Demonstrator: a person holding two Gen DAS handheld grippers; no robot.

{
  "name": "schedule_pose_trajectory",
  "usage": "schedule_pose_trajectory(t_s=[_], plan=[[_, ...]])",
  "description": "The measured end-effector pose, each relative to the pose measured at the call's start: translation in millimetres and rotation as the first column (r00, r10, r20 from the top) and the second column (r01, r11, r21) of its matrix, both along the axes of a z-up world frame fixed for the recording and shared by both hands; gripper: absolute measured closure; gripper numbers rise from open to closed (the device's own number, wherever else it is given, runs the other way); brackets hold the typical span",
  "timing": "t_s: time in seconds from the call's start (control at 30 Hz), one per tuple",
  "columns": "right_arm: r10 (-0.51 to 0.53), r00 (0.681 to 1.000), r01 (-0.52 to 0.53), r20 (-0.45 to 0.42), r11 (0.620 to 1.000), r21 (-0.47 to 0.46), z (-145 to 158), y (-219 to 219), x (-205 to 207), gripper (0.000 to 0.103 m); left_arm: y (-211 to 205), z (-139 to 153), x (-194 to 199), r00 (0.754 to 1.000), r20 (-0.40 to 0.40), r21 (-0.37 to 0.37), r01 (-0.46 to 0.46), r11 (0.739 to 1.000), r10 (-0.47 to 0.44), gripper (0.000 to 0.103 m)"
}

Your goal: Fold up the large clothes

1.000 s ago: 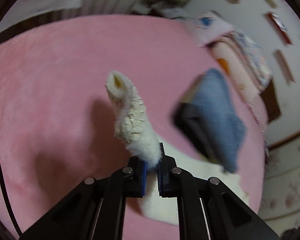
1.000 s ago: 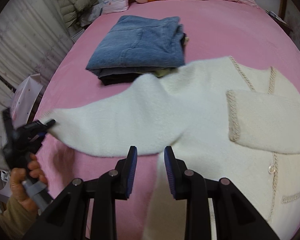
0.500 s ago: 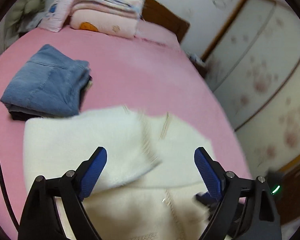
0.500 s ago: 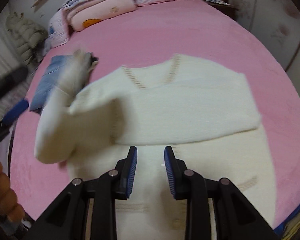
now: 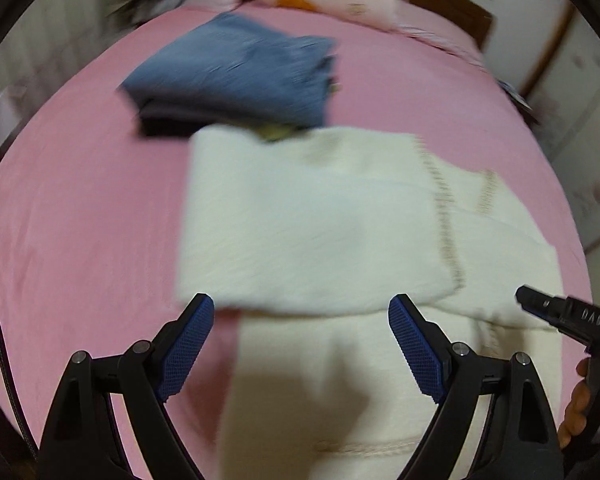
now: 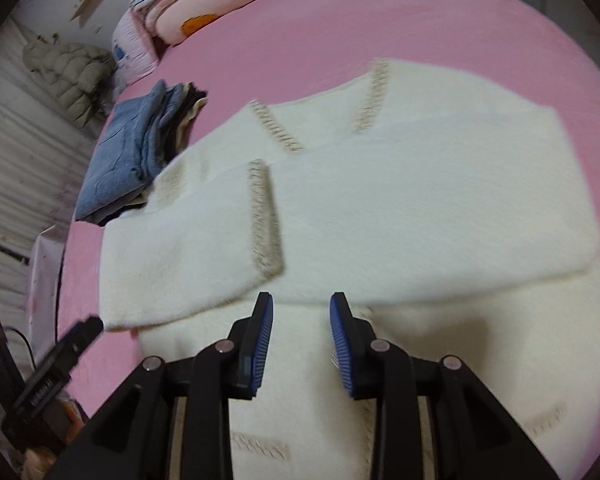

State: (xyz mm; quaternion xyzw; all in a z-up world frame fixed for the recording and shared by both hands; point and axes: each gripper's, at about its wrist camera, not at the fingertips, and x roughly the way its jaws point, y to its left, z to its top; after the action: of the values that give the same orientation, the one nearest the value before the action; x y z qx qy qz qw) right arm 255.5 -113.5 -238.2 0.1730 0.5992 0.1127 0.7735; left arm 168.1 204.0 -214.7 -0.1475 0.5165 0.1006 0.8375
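Over on the left, a stack of folded jeans (image 6: 128, 160) sits on the pink bed (image 6: 420, 24), its near edge touching the top corner of the white cardigan (image 6: 400, 200). And there is the cardigan, spread flat across the middle of the bed, both sleeves folded in across the chest, beige trim showing at the neckline and at the cuff (image 6: 264, 220) of the left-hand sleeve. The left gripper (image 5: 300, 352) hangs above the cardigan's lower left edge, claws wide apart, nothing between the blue pads, cloth and pink cover both showing in the gap. Moving right, the right gripper (image 6: 301, 344) points down at the cardigan's lower half, just below the folded sleeves; its claws stand a narrow way apart and no fabric is pinched between them. In the left wrist view the right gripper's black tip pokes in from the right edge, with fingers (image 5: 576, 400) of the person's hand behind it. At the head of the bed, pillows (image 6: 204, 4) are piled against the wall.
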Motion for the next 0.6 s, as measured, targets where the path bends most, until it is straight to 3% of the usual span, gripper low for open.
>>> schedule_pose_trajectory(t_s=[0.17, 0.33, 0.47, 0.57, 0.6], plan=[[0.118, 0.993, -0.117, -0.023, 0.992, 0.048, -38.6, 31.1, 51.8, 0.074, 48.1, -38.2, -22.9, 0.984, -0.065, -0.071, -0.173, 0.982, 0.168, 0.015], [0.147, 0.985, -0.143, -0.085, 0.989, 0.047, -85.3, 54.4, 95.5, 0.073, 49.3, -53.5, -17.3, 0.983, -0.073, -0.071, -0.172, 0.982, 0.167, 0.015], [0.124, 0.992, -0.121, -0.039, 0.990, 0.074, -88.6, 66.4, 107.5, 0.071, 42.8, -55.8, -6.6, 0.988, -0.073, -0.079, -0.144, 0.986, 0.139, 0.015], [0.197, 0.980, -0.196, -0.019, 0.980, 0.023, -77.5, 82.5, 106.0, 0.090, 34.1, -55.7, 5.2, 0.991, -0.069, -0.071, -0.115, 0.991, 0.110, 0.015], [0.218, 0.976, -0.218, 0.007, 0.976, 0.008, -66.3, 85.5, 103.6, 0.091, 30.0, -57.4, 12.5, 0.993, -0.066, -0.065, -0.105, 0.992, 0.101, 0.015]])
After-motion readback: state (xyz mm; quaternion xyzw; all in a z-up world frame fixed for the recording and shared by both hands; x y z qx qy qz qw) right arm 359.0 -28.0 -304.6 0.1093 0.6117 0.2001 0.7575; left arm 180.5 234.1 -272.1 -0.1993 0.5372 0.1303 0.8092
